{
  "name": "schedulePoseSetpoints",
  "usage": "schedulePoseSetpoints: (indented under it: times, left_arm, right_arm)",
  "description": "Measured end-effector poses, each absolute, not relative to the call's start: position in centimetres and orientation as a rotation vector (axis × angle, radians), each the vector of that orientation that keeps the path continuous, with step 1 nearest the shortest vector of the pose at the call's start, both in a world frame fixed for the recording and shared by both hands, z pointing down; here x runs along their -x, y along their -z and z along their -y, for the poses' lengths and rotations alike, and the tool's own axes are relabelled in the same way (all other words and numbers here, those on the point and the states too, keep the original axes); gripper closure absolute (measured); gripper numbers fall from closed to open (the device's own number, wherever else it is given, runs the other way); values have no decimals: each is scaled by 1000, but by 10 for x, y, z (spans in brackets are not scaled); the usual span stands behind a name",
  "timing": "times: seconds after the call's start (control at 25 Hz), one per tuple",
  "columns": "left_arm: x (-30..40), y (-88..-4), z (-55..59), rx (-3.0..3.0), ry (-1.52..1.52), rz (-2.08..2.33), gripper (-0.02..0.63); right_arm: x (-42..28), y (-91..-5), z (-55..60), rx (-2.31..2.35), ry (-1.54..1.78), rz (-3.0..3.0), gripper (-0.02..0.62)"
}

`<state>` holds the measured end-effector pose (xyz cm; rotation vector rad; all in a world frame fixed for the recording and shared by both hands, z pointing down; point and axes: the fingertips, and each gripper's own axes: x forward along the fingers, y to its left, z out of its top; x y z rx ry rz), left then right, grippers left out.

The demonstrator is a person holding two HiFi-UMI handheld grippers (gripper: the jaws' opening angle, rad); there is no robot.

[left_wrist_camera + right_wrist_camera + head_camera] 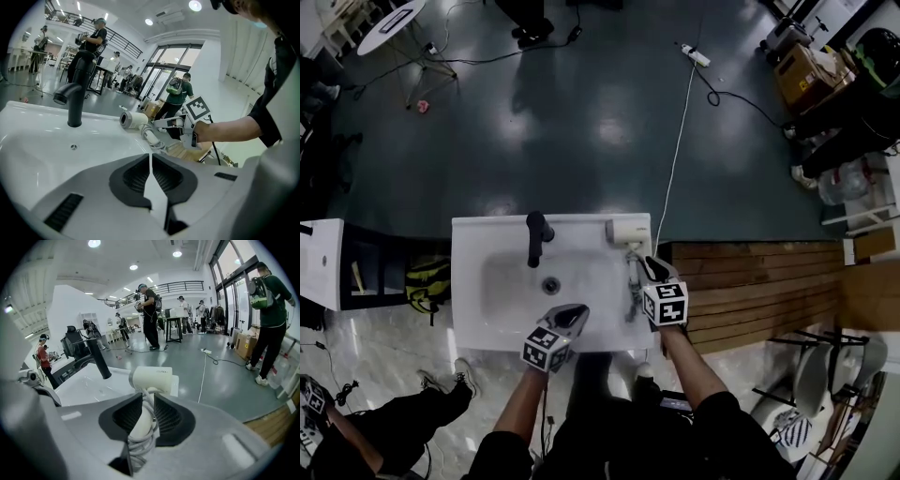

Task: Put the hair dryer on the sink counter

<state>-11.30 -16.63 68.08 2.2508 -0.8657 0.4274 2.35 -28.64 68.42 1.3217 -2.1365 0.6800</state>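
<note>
Closest to me is my right gripper [145,404]. Its two jaws are squeezed on the white hair dryer [151,379], holding it by the handle [140,420]. The cord [139,442] is wound round that handle. The hair dryer's fat end is at the far right corner of the sink counter [487,239], to the right of the black tap [538,236]. My left gripper [150,164] is over the near edge of the counter. Its jaws are pressed together with nothing in them.
</note>
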Motion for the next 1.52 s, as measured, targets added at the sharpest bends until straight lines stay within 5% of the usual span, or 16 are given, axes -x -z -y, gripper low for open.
schedulePoseSetpoints:
  times: [0.24, 1.52]
  left_arm:
    - [102, -672, 156, -2258, -428, 874, 581]
    - [58, -582, 80, -2296, -289, 1193, 581]
  right_arm:
    - [-28, -664, 279, -1328, -633, 2189, 589]
    - [-56, -561, 171, -1172, -394, 2460, 591]
